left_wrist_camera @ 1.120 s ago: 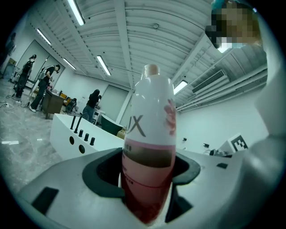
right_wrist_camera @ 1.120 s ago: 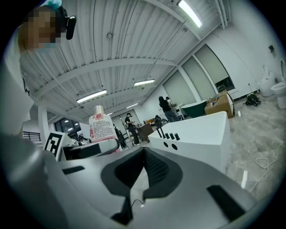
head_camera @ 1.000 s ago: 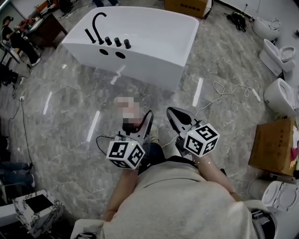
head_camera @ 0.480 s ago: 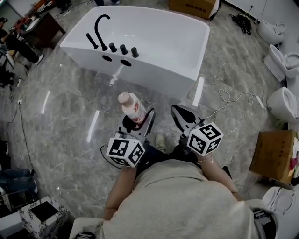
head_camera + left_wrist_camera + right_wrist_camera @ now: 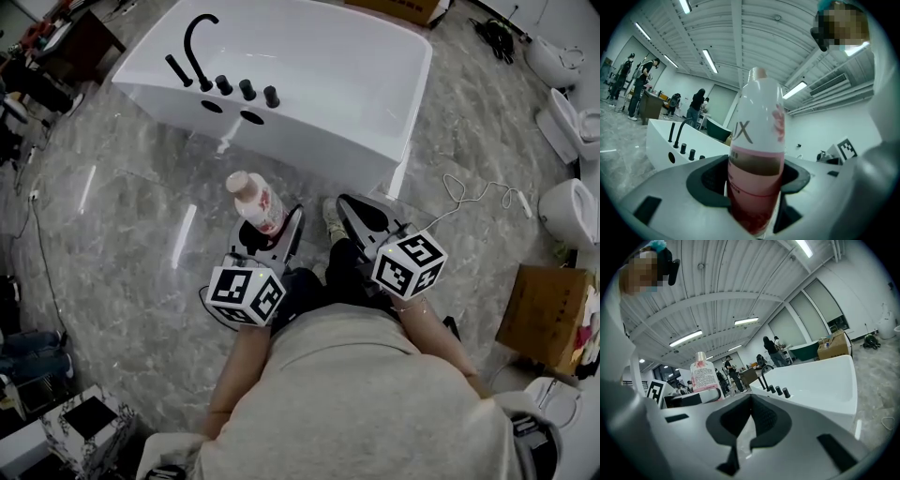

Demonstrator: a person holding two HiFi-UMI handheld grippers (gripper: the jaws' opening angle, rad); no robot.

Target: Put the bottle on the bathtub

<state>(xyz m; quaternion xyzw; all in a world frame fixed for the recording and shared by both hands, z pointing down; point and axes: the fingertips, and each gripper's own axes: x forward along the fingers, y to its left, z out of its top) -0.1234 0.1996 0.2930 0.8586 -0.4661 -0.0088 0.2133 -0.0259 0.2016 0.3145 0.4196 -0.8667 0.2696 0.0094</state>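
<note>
A white bottle [image 5: 253, 201] with pink liquid and a pink cap stands upright between the jaws of my left gripper [image 5: 267, 234], which is shut on its lower body. In the left gripper view the bottle [image 5: 757, 154] fills the middle, pinched by the left gripper [image 5: 754, 190]. My right gripper [image 5: 361, 217] is beside it on the right, shut and holding nothing; its jaws meet in the right gripper view [image 5: 743, 437], where the bottle [image 5: 704, 373] shows at left. The white bathtub [image 5: 319, 141] with a black faucet [image 5: 197, 47] lies just ahead on the floor.
White toilets [image 5: 572, 202] stand along the right side, with a cardboard box [image 5: 544, 309] below them. A white cable [image 5: 469, 192] lies on the grey marble floor to the right of the tub. A marbled box [image 5: 70, 431] sits at lower left. People stand far behind the tub [image 5: 665, 145].
Both grippers have travelled forward toward the bathtub, which now lies closer in the head view. The bottle stays upright in the left gripper.
</note>
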